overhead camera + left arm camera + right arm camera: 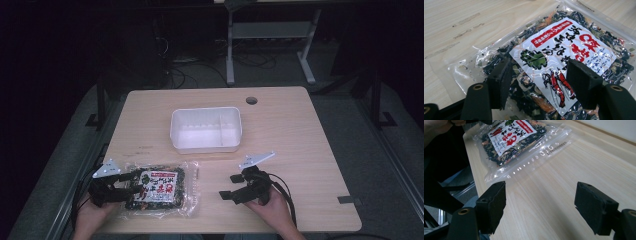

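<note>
left tool (537, 82) is straddling a clear plastic packet of dried seaweed mix (554, 60), jaws spread, ready to pinch it; right tool (540, 205) is hovering spread over the pale wooden tabletop (290, 130).

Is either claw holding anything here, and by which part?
Nothing held. The left claw straddles the packet over its label, pads apart; the right claw is open over bare table.

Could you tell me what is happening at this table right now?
A person works at a wooden table with tongs in each hand. The left tongs are over a clear bag of dried seaweed mix near the front edge, jaws spread on either side of its label, not clamped. The right tongs are open over bare wood beside the bag. A white divided tray sits empty behind.
</note>
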### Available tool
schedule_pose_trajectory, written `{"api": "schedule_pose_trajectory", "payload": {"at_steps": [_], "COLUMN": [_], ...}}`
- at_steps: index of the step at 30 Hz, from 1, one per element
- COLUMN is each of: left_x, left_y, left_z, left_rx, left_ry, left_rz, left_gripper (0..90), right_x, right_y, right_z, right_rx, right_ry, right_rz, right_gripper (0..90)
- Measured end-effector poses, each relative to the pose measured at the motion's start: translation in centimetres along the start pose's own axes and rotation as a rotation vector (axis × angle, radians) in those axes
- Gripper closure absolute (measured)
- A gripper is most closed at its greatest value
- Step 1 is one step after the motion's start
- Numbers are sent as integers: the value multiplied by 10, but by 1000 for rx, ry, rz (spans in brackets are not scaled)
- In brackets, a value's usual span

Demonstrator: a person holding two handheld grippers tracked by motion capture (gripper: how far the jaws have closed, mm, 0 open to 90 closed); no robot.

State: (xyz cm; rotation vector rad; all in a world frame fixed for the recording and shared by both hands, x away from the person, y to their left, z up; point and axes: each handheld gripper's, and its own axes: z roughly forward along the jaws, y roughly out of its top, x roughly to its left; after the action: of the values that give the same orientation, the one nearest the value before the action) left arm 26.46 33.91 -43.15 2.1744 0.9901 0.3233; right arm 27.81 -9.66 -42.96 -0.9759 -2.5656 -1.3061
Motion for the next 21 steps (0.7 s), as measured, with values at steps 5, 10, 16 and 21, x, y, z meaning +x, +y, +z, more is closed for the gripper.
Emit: {"api": "schedule_pose_trajectory", "payload": {"at_steps": [5,10,16,21], "left_x": [1,3,3,4], "left_y": [-1,-3,-4,-5], "left_z": [0,0,3,4], "left_rx": [9,21,47,65], "left_ry": [-10,-13,-12,-7], "left_rz": [3,1,3,4], "left_gripper": [432,494,530,550], "right_x": [0,3,11,14], "right_y": [7,17,28,33], "right_z": [10,23,41,56], "right_rx": [9,37,66,102], "right_ry": [19,29,59,73], "right_rz": [18,22,24,33], "right_gripper": [261,266,273,273]}}
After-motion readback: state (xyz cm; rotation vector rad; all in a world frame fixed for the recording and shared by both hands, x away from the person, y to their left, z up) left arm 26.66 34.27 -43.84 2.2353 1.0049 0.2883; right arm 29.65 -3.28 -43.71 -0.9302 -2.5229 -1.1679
